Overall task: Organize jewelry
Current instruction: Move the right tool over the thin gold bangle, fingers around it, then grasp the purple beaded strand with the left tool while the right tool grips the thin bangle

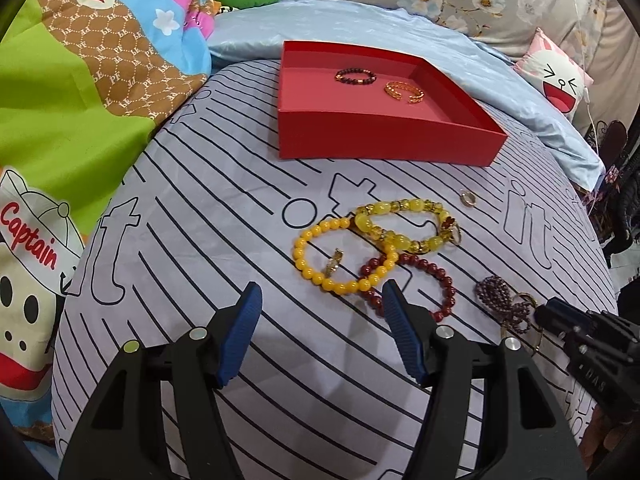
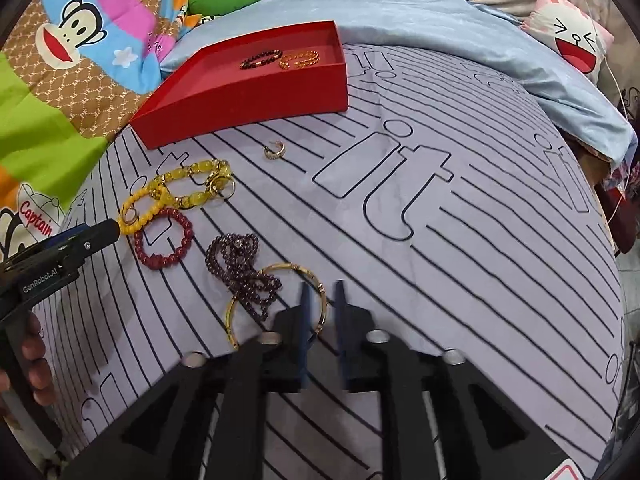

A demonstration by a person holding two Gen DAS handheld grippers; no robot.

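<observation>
Spotting "GenRobot.AI" on left tongs (image 2: 116, 227) body, "Captain" on cartoon quilt (image 1: 30, 232), big "it" on striped bedsheet (image 2: 400, 184). Red cardboard tray (image 1: 384, 142) holds dark bead bracelet (image 1: 356, 76), gold cuff (image 1: 404, 92). Left tongs spread, empty. Right tongs (image 2: 322, 308) narrow, straddling gold bangle (image 2: 276, 300) rim, pinch unclear; bangle flat beside purple bead strand (image 2: 240, 268)

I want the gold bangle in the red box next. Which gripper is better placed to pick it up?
The right gripper: its fingers already straddle the gold bangle rim, though not clamped. The left gripper stands open over the yellow bead bracelet and red bead bracelet, away from the bangle.
</observation>
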